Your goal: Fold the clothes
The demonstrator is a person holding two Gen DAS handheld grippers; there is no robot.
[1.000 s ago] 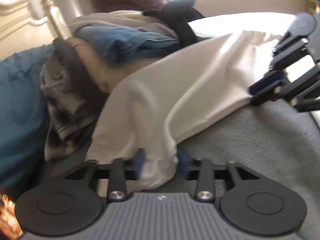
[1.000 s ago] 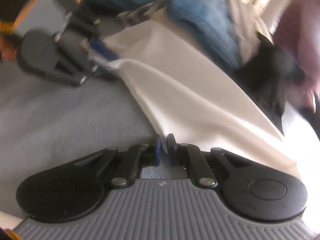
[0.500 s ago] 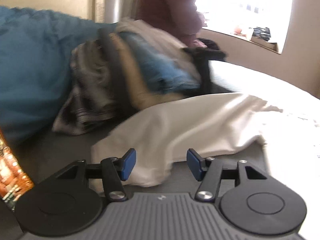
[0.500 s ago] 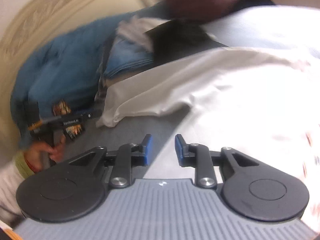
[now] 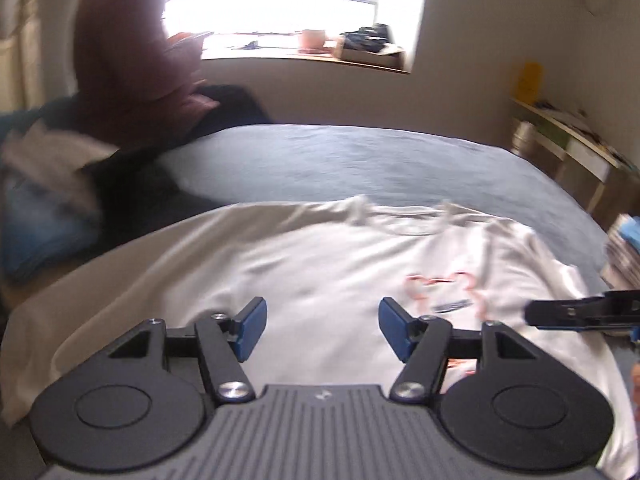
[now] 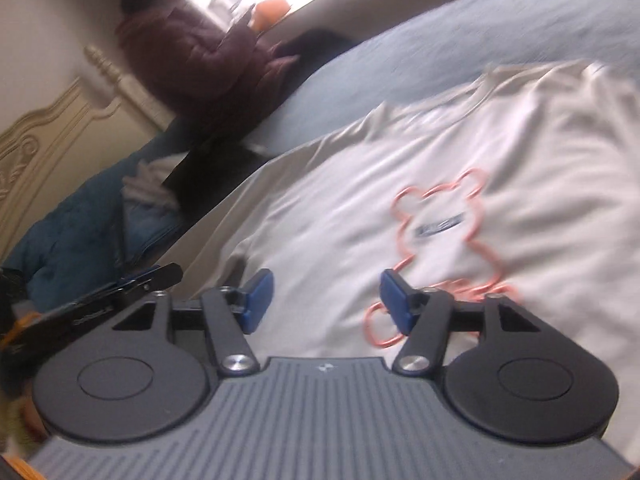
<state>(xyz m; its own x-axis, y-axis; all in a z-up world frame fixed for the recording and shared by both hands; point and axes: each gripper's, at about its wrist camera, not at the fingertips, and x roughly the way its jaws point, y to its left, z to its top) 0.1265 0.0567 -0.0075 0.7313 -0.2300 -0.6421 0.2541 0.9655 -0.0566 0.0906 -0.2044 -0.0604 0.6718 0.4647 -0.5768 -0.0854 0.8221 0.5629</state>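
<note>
A white T-shirt (image 5: 320, 264) with a pink bear outline (image 6: 444, 220) lies spread face up on the grey-blue bed, collar toward the far side. My left gripper (image 5: 321, 332) hovers open over the shirt's lower part with nothing between its blue pads. My right gripper (image 6: 326, 300) is open too, above the shirt just left of the bear print. In the left wrist view the right gripper's black finger (image 5: 580, 312) pokes in from the right edge. In the right wrist view the left gripper's finger (image 6: 132, 284) shows at the left.
A pile of unfolded clothes (image 5: 44, 200) in blue, white and black lies at the left by the headboard (image 6: 52, 136). A person in a maroon jacket (image 6: 200, 56) sits at the bed's far left corner by the window. A shelf (image 5: 572, 148) stands along the right wall.
Both grippers have let go of the shirt's hem and opened wide. The shirt, pulled taut a second ago, now lies spread flat, and both cameras have swung to look over it.
</note>
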